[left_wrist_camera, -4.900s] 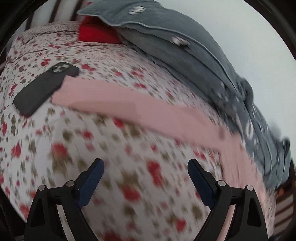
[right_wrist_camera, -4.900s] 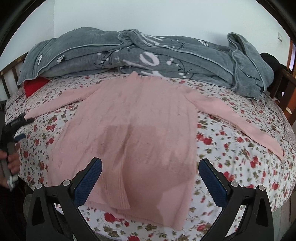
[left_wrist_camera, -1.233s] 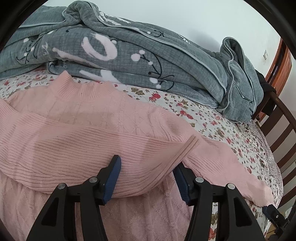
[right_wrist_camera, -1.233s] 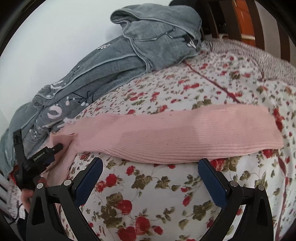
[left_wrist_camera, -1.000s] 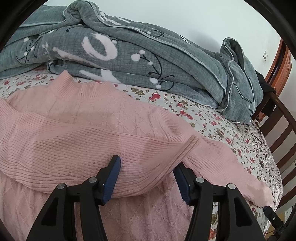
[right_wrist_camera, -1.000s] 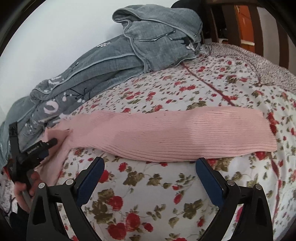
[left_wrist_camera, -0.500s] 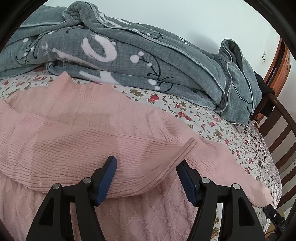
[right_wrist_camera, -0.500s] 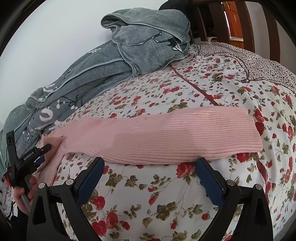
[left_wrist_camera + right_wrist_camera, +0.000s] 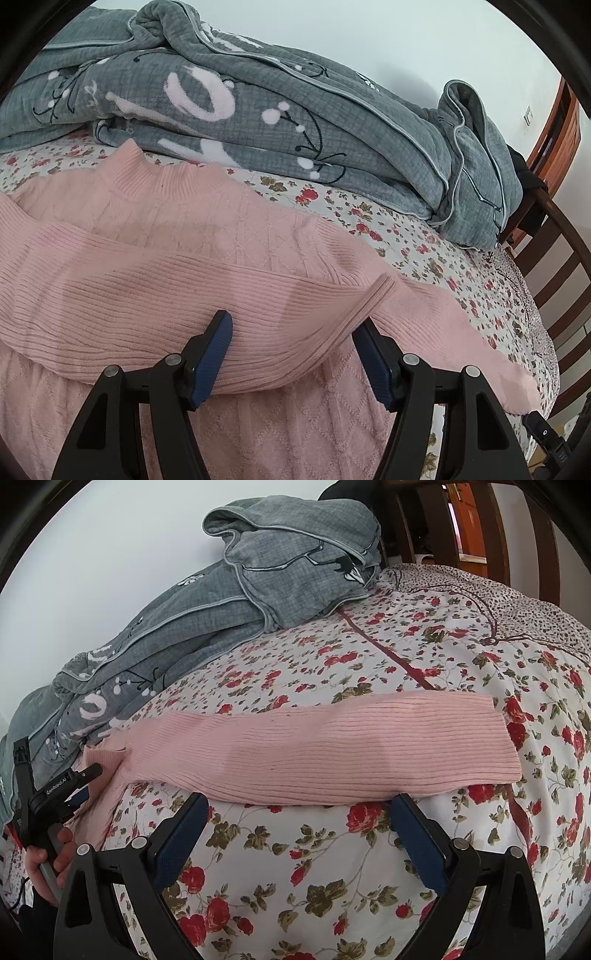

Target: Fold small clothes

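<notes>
A pink knitted sweater (image 9: 207,225) lies flat on the flowered bed sheet. Its left sleeve (image 9: 155,295) is folded across the chest, and the sleeve's cuff (image 9: 376,295) lies near the right shoulder. My left gripper (image 9: 291,350) is open, its jaws on either side of that folded sleeve. The sweater's right sleeve (image 9: 332,746) stretches out flat over the sheet. My right gripper (image 9: 299,830) is open and empty just in front of that sleeve. The left gripper's body (image 9: 55,786) and the hand holding it show at the left of the right wrist view.
A grey quilted blanket (image 9: 295,122) is heaped along the back of the bed against the white wall; it also shows in the right wrist view (image 9: 280,565). A brown wooden bed frame (image 9: 554,236) stands at the right end. The flowered sheet (image 9: 332,904) spreads below the right gripper.
The left gripper's jaws have opened slightly wider around the folded sleeve. The right gripper has moved closer to the outstretched right sleeve.
</notes>
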### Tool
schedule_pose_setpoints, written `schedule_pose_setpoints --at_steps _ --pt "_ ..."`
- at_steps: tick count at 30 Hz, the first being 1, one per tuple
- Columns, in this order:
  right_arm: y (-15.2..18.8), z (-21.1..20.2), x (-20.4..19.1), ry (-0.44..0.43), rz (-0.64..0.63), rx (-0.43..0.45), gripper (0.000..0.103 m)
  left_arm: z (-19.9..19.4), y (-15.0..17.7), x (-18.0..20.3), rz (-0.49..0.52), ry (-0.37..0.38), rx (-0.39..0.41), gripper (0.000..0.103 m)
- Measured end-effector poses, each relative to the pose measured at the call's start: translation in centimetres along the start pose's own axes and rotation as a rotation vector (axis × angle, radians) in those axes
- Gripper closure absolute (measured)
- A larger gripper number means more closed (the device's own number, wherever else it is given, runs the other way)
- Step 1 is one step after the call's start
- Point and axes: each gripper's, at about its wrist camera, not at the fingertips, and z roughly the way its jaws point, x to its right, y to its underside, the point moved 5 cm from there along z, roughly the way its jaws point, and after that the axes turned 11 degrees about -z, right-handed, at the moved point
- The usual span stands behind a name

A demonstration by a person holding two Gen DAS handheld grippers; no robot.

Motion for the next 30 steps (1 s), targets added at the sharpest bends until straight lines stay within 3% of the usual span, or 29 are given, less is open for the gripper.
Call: schedule_pose_setpoints --at_steps 30 --pt "0.03 -0.29 0.82 -0.020 0.026 0.001 0.005 0.01 -0.03 -0.10 -0.003 0.003 -0.001 0.038"
